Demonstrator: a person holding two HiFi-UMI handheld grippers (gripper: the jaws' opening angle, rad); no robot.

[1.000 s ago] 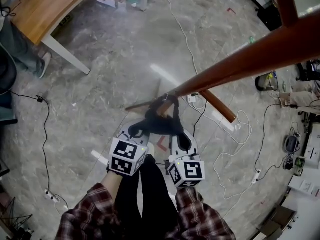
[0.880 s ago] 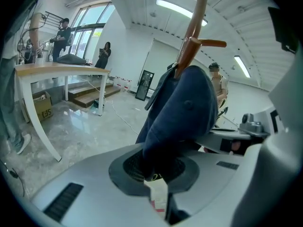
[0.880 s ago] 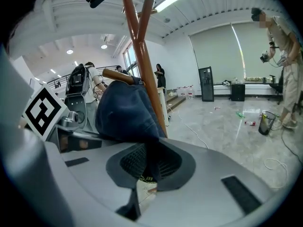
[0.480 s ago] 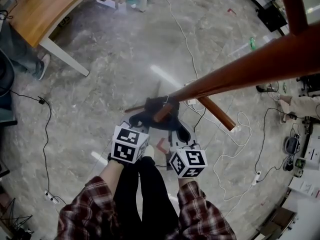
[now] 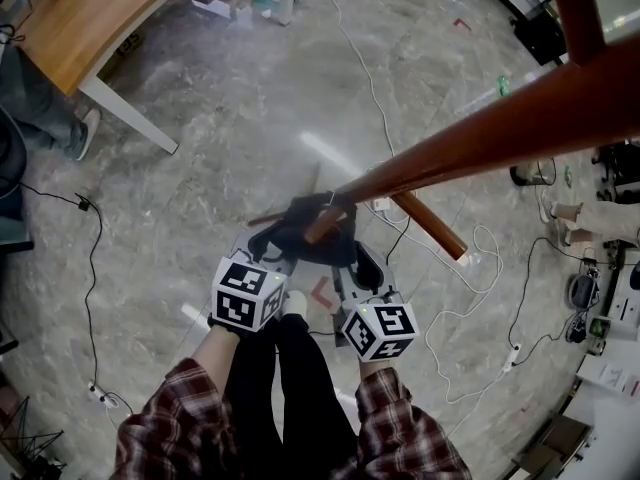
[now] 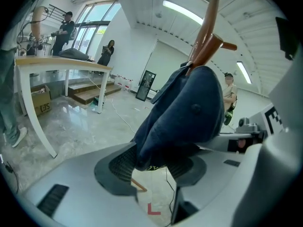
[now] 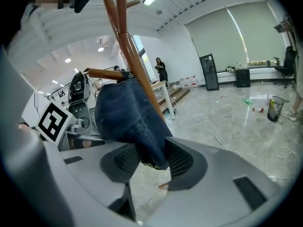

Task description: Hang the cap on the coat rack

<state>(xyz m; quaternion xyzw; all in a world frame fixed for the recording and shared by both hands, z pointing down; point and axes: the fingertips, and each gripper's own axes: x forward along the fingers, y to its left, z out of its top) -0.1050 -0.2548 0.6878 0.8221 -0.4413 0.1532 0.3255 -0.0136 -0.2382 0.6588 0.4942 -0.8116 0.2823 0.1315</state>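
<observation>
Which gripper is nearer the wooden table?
Left. The left gripper is right of the wooden table; the right gripper is farther right, past the cap. Both have just opened their jaws, the cap between them.

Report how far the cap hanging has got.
Done: the cap hangs on a peg of the coat rack. In hand: the left gripper and right gripper have just opened their jaws; the cap's edge sits loosely between them. Left: draw both grippers clear.

Your coat rack [image 5: 500,133] shoots off the right edge, its top out of sight. Down at the rack's low end, the cap [image 5: 297,240] swallows the pole's foot. Far left of the rack, a person [image 5: 32,100] is clipped by the edge.
</observation>
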